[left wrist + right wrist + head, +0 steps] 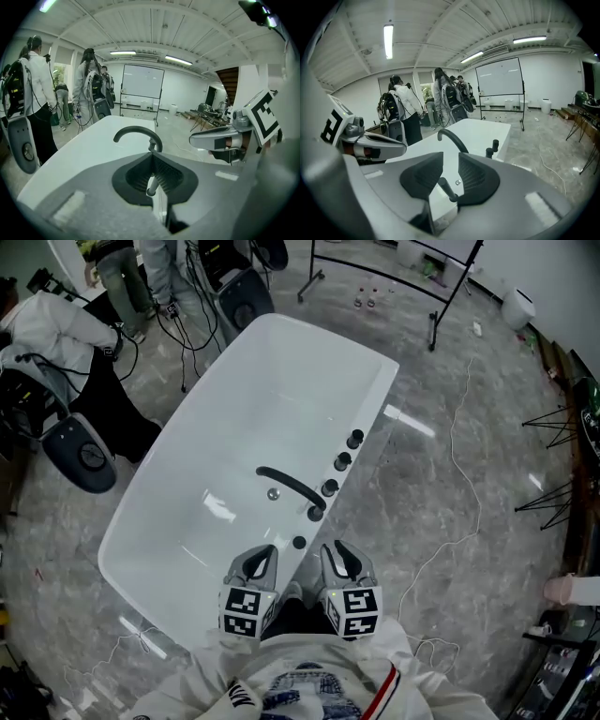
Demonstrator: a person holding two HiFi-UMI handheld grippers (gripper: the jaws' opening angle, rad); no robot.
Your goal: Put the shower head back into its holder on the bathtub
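- The left gripper point(263, 557) and the right gripper point(337, 555) are side by side at the bottom centre of the head view, above the near end of the white bathtub point(225, 418).
- In the left gripper view, the left gripper's fingers point(136, 176) are clenched. They meet at their tips and grasp nothing.
- In the right gripper view, the right gripper's fingers point(480, 176) are released, with a clear gap between them, and they touch nothing.
- Through that gap shows the shower head point(444, 186), a slim black stick. It rises at a tilt from the tub rim, apart from both pads.
- In the head view the shower head point(298, 543) sits on the rim just beyond the grippers.
- Farther along the rim stand black knobs point(342, 462), and a curved black spout point(291, 486) reaches over the basin.
- People point(141, 273) stand on the floor point(450, 446) at the upper left.
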